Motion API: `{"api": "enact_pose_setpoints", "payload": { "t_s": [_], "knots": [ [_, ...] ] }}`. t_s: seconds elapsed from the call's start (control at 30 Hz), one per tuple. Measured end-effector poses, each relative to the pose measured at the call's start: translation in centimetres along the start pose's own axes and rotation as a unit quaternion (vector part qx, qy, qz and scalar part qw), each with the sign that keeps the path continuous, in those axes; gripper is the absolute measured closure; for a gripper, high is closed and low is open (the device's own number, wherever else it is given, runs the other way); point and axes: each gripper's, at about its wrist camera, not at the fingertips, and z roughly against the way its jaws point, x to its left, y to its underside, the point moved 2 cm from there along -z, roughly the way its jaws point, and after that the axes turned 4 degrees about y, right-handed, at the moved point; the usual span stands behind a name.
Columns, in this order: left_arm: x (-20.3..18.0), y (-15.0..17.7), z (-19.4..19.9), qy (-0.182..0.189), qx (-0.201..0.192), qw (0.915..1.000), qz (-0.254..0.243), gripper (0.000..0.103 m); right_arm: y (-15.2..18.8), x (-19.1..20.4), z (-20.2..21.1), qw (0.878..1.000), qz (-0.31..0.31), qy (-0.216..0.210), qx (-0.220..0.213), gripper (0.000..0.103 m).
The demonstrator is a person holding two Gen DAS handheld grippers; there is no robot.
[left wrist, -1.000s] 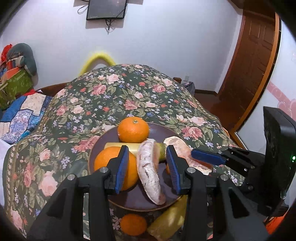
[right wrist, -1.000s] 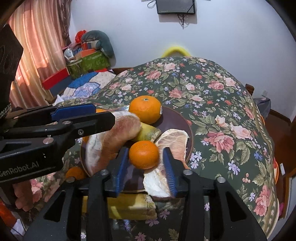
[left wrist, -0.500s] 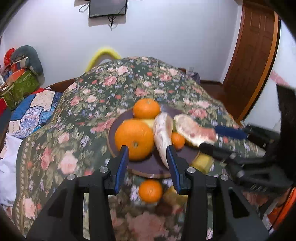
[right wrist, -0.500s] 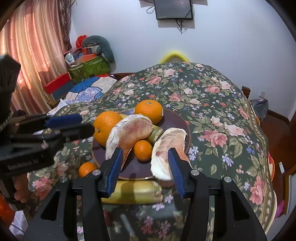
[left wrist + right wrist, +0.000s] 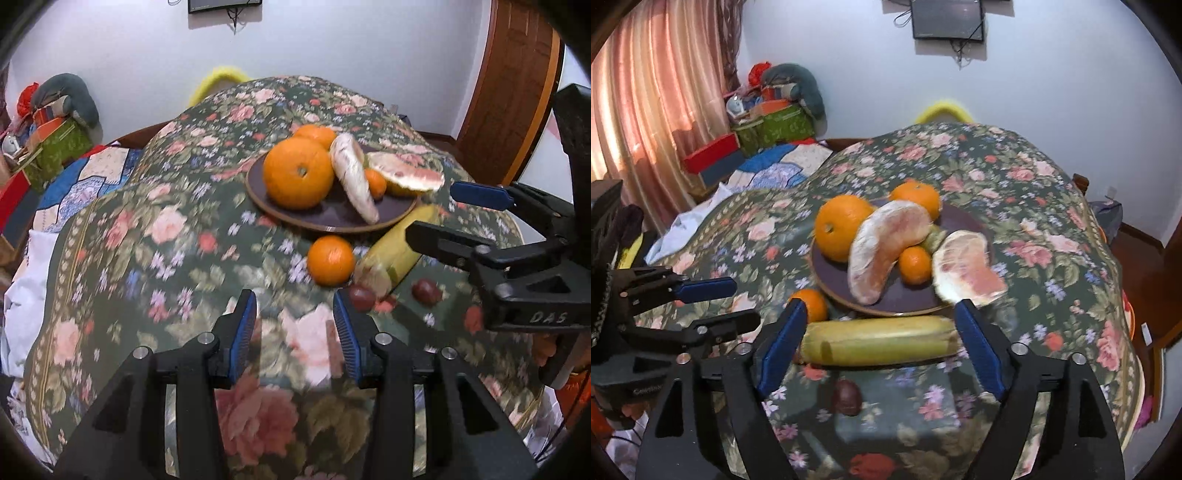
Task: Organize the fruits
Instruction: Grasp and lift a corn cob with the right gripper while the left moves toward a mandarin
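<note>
A dark plate on the floral tablecloth holds a big orange, a second orange, a small mandarin and two peeled pomelo wedges. On the cloth in front of it lie a loose mandarin, a banana and dark chestnuts. My left gripper is open and empty over bare cloth. My right gripper is open wide, its jaws flanking the banana.
The table's edge falls away on the left to a quilt and stacked boxes. A curtain hangs at left, a wooden door stands at right. A screen hangs on the back wall.
Both grippers have pulled back from the plate toward the table's front. The right gripper has opened wider and now frames the banana. The pomelo wedge and small mandarin stay on the plate.
</note>
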Motion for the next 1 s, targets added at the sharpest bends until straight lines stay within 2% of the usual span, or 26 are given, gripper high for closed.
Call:
{"api": "enact_pose_setpoints", "payload": {
  "t_s": [0.23, 0.47, 0.63, 0.77, 1.0],
  "knots": [
    [1.7, 1.2, 0.4, -0.001, 0.004, 0.9999, 0.016, 0.059, 0.8, 2.4, -2.1, 0.999, 0.036, 0.031, 0.024, 0.018],
    [2.7, 1.9, 0.2, -0.001, 0.007, 0.9995, 0.03, 0.056, 0.7, 2.1, -2.9, 0.997, 0.029, 0.056, 0.035, 0.018],
    [2.6, 1.8, 0.2, 0.003, 0.006, 0.9993, 0.036, 0.056, 0.9, 2.7, -2.8, 0.997, 0.04, 0.058, 0.038, 0.018],
    [2.4, 1.6, 0.5, 0.002, 0.004, 0.9993, 0.036, 0.056, 1.0, 3.1, -3.2, 0.995, 0.053, 0.08, 0.041, 0.017],
    [1.9, 0.8, 1.2, 0.002, -0.006, 0.9995, 0.03, 0.056, 1.4, 1.3, -2.3, 0.997, 0.03, 0.062, 0.046, 0.019]
  ]
}}
